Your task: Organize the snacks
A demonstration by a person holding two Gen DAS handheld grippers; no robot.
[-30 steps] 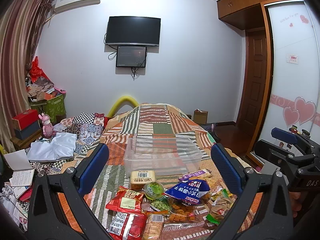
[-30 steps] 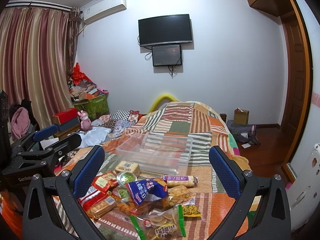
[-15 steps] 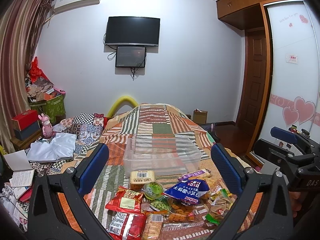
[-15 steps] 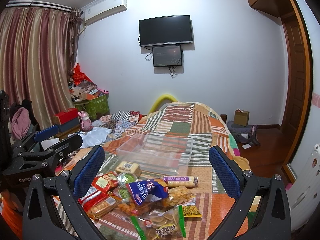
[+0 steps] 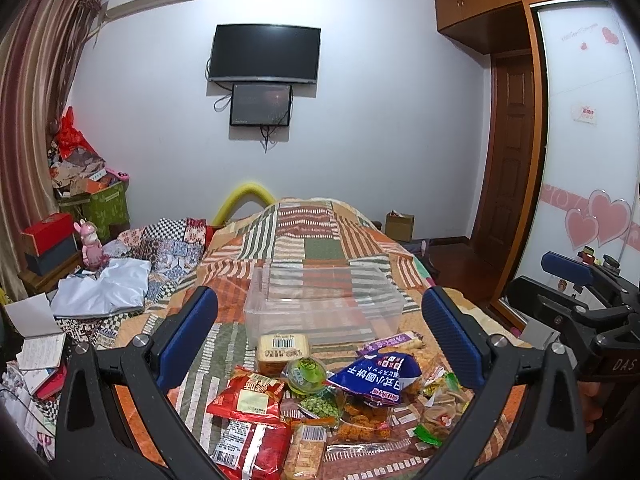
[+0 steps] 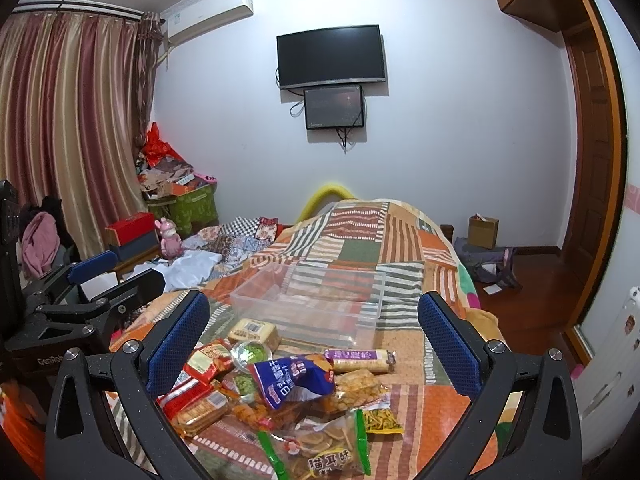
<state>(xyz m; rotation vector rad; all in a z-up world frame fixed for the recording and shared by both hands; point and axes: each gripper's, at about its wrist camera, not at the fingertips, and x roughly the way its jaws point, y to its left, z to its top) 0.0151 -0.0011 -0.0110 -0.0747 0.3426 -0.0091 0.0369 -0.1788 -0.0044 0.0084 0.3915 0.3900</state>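
A heap of snack packets lies on the patchwork bed: a blue bag (image 5: pixel 376 376) (image 6: pixel 294 380), red packets (image 5: pixel 248 396) (image 6: pixel 204 364), a tan box (image 5: pixel 283 354) (image 6: pixel 254 330), a green cup (image 5: pixel 306 372) and a purple bar (image 6: pixel 360 358). A clear empty plastic bin (image 5: pixel 320 304) (image 6: pixel 312 300) stands just beyond them. My left gripper (image 5: pixel 320 336) is open and empty above the heap. My right gripper (image 6: pixel 314 336) is open and empty too. Each gripper also shows in the other's view, the right one (image 5: pixel 576 296) and the left one (image 6: pixel 92 292).
The bed's patchwork cover (image 5: pixel 312 236) runs away toward the wall with a TV (image 5: pixel 264 54). Clothes, boxes and a pink toy (image 5: pixel 91 242) crowd the left side. A wooden door (image 5: pixel 512 152) and floor lie to the right.
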